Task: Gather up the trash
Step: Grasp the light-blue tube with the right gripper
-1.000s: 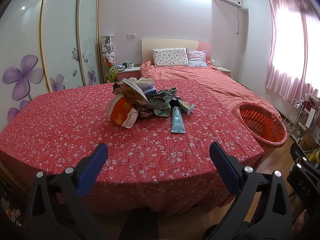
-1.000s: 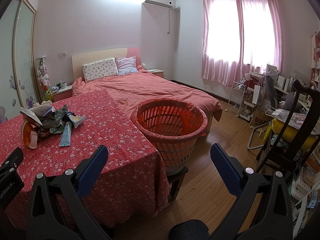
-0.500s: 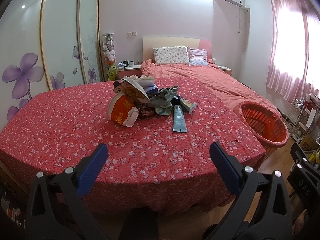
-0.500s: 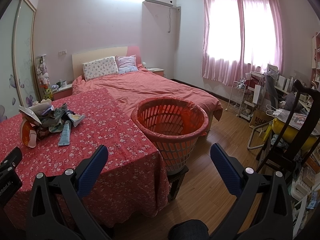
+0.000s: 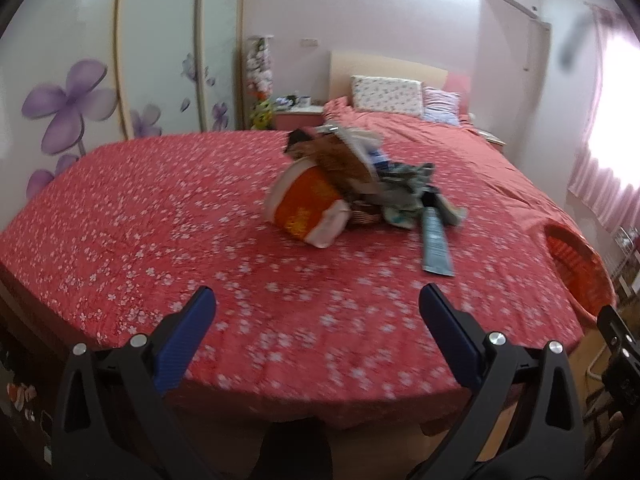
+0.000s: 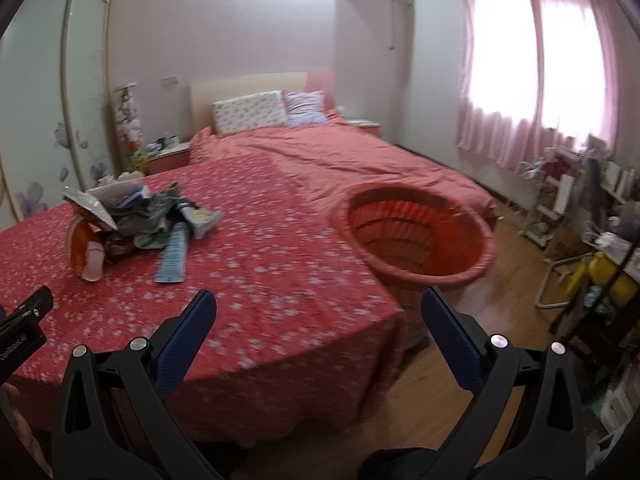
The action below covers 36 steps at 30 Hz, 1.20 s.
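Observation:
A heap of trash lies on the red flowered tablecloth: an orange instant-noodle cup on its side, crumpled wrappers, and a blue-grey tube. The right wrist view also has the cup and the tube. An orange plastic basket stands off the table's right edge; its rim shows in the left wrist view. My left gripper is open over the table's near edge, short of the heap. My right gripper is open with nothing in it, between the table corner and the basket.
A bed with pink covers and two pillows lies behind the table. A wardrobe with flower-printed doors fills the left wall. A chair and cluttered shelves stand at the right under a pink-curtained window. Wooden floor lies beside the table.
Both grippers have moved forward and higher, toward the table. The heap and the basket look nearer and larger, and the basket's inside now shows. Both stay open.

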{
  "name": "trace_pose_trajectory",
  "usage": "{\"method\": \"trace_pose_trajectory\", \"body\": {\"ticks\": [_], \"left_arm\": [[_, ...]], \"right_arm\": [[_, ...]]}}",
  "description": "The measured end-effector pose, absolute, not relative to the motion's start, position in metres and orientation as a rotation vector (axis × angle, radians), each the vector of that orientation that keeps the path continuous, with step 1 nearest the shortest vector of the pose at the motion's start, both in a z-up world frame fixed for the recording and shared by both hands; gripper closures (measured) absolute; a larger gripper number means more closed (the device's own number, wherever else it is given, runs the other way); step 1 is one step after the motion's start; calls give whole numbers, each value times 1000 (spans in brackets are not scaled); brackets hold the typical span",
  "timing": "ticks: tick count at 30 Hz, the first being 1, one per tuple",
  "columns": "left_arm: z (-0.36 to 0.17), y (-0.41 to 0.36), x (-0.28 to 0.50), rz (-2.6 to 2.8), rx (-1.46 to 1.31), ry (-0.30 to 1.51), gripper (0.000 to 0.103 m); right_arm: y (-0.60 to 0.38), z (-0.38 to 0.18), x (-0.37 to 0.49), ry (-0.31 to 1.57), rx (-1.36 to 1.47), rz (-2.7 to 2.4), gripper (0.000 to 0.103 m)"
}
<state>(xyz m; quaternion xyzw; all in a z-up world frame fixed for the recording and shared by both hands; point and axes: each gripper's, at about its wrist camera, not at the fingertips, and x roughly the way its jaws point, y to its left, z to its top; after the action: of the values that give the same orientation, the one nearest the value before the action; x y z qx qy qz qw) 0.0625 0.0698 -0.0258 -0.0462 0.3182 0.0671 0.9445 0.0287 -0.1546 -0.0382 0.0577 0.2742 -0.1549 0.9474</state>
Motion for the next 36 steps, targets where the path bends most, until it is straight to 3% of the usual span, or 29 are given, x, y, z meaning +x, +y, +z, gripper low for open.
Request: {"method": "trace_pose_trajectory", "body": {"ticks": [3, 6, 14, 19, 30, 33, 34, 36], "left_arm": [[-30, 90, 76, 169, -122, 657, 4], [-30, 102, 85, 187, -138, 652, 4], [-30, 128, 111, 217, -150, 632, 4], [-33, 136, 125, 207, -154, 642, 4], [-37, 146, 146, 167, -185, 657, 4], [-37, 145, 146, 151, -192, 654, 4], [-36, 144, 147, 145, -194, 653, 4], [-35, 143, 147, 137, -195, 649, 4]], "right_arm": [[-146, -40, 49, 576, 129, -258, 3], [-133, -42, 76, 598, 147, -187, 11], [-109, -57, 142, 686, 193, -60, 41], [-93, -77, 182, 774, 203, -21, 50], [-76, -91, 219, 869, 182, -11, 57], [-71, -88, 222, 861, 162, -2, 62], [-70, -89, 224, 873, 155, -1, 70], [-71, -89, 223, 876, 160, 1, 74]]}}
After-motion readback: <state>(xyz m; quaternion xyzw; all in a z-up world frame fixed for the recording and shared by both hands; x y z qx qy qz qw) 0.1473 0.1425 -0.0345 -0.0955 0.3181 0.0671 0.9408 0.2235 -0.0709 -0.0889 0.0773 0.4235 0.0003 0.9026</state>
